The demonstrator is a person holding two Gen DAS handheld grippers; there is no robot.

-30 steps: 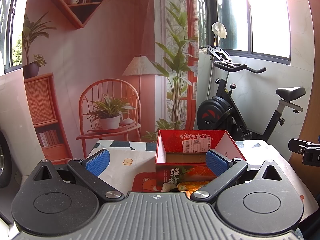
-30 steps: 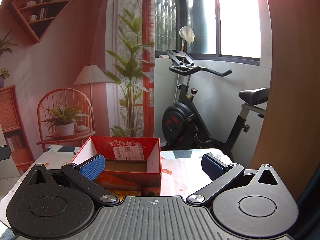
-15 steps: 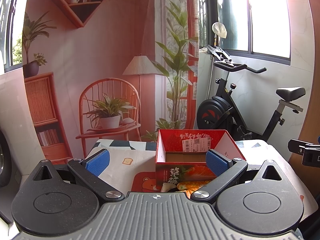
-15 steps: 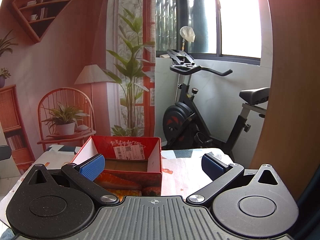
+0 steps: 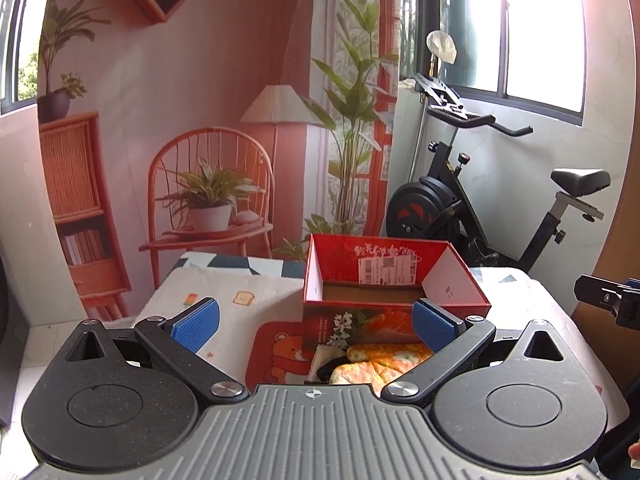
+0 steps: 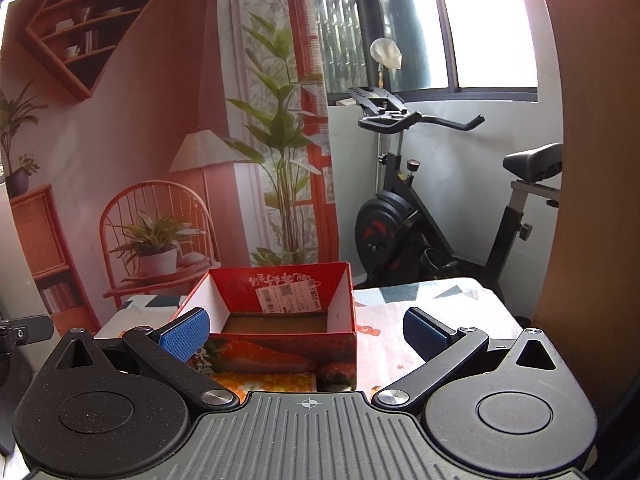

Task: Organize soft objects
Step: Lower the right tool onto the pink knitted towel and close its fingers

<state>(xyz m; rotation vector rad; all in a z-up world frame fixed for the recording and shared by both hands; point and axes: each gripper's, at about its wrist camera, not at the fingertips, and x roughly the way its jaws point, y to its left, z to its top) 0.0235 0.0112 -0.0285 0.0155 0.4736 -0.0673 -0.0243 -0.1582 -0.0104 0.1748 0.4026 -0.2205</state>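
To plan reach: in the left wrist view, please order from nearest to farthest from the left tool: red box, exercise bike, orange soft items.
1. orange soft items, just ahead, right of centre.
2. red box, directly behind them.
3. exercise bike, beyond the table, right.

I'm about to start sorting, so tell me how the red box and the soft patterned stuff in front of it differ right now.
The red box stands upright with rigid walls and an open top; the orange patterned soft items lie low and crumpled. The red box looks empty down to its brown floor; the soft items sit outside it, against its front. Both rest on the table, ahead of the open left claw.
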